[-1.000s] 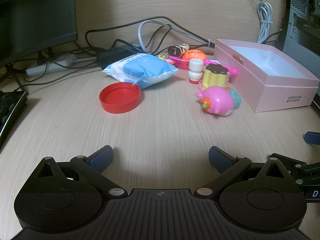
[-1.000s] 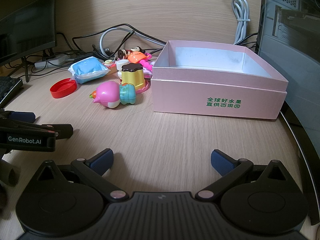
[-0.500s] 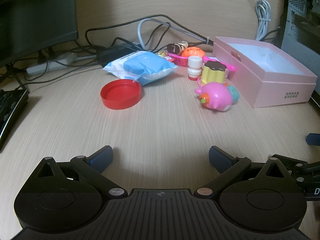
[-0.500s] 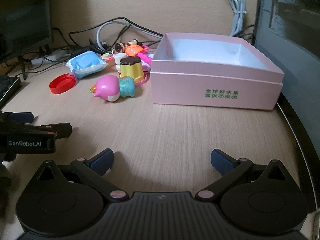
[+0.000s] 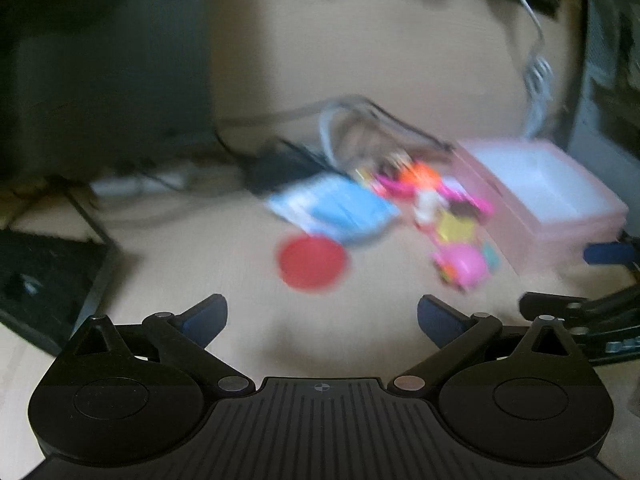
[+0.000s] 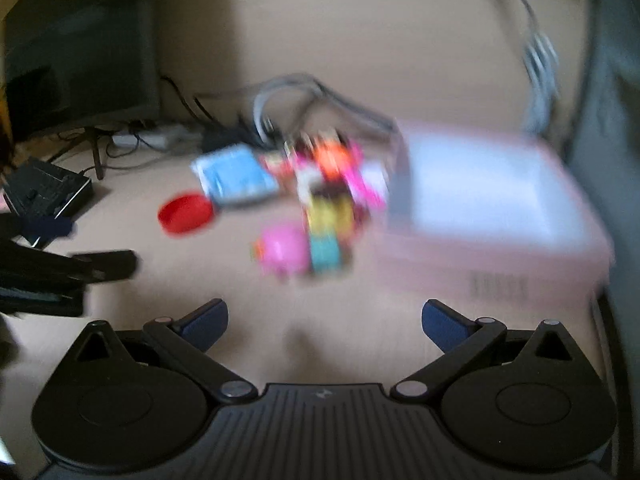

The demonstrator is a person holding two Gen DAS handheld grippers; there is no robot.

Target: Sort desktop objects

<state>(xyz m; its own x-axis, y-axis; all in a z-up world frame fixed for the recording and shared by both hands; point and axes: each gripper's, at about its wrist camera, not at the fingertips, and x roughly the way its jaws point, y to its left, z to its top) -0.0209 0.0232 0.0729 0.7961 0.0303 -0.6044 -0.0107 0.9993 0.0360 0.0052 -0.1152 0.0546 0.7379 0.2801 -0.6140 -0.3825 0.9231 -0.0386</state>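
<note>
Both views are blurred by motion. My left gripper (image 5: 322, 316) is open and empty, held above the desk short of a red lid (image 5: 312, 264). Behind the lid lie a blue wipes pack (image 5: 336, 208), a pink round toy (image 5: 464, 266), a yellow pudding toy (image 5: 456, 224) and an orange toy (image 5: 424, 170). An open pink box (image 5: 560, 216) stands at the right. My right gripper (image 6: 324, 318) is open and empty, facing the pink toy (image 6: 286, 254), the red lid (image 6: 186, 214), the wipes pack (image 6: 236, 176) and the pink box (image 6: 492, 248).
A monitor (image 5: 100, 72) and keyboard (image 5: 44, 280) stand at the left. Cables (image 5: 360, 120) run along the back of the wooden desk (image 5: 200, 264). A dark computer case (image 5: 608, 80) is at the right. The left gripper shows at the left edge of the right wrist view (image 6: 60, 276).
Both grippers have risen and pulled back fast, so the objects look smaller and farther off. Both stay open and empty. Nothing on the desk has moved.
</note>
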